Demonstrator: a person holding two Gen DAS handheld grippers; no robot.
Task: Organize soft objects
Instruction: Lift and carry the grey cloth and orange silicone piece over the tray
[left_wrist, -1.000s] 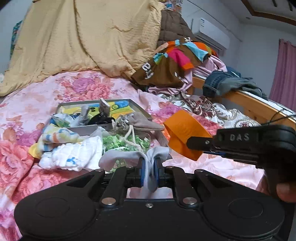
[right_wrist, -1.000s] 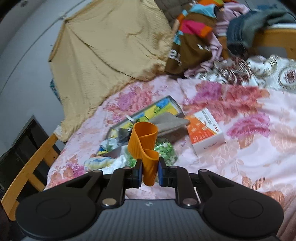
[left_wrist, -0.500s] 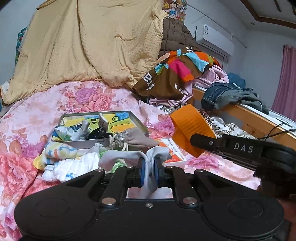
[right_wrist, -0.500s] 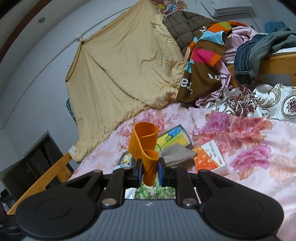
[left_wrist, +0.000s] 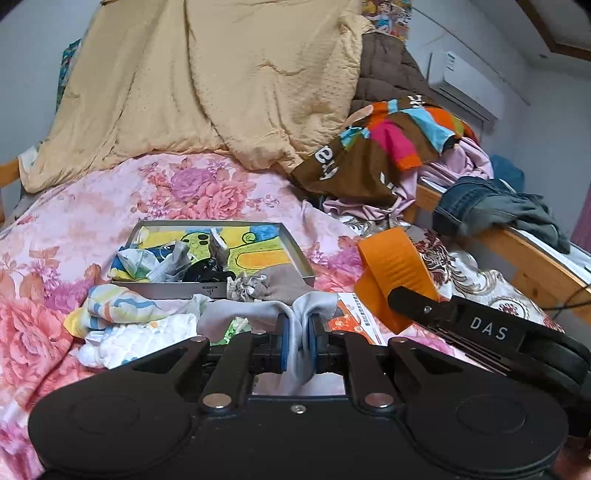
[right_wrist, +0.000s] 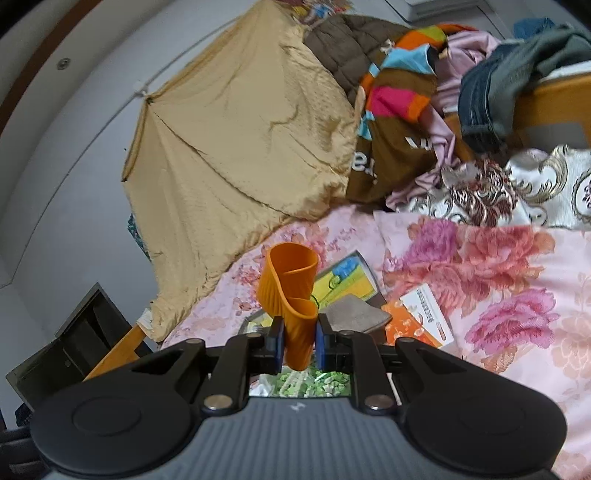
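The left tongs (left_wrist: 296, 345) are clamped on a grey cloth (left_wrist: 255, 314) whose loose ends flop to both sides above the bed (left_wrist: 74, 229), and the right tongs (right_wrist: 298, 341) are clamped on a soft orange ribbed cup (right_wrist: 290, 291), squashed narrow at the grip. The cup looks springy, so it could squirm out if the squeeze eases. The draping cloth could drag the near pile of white and striped cloths (left_wrist: 125, 325) along. The tin tray (left_wrist: 295, 254), just beyond that pile, has raised rims that a low pass might catch, and its near left part is crowded. Open room lies on the flowered bedspread to the far left; the wooden bed rail (left_wrist: 524, 251) bounds the right.
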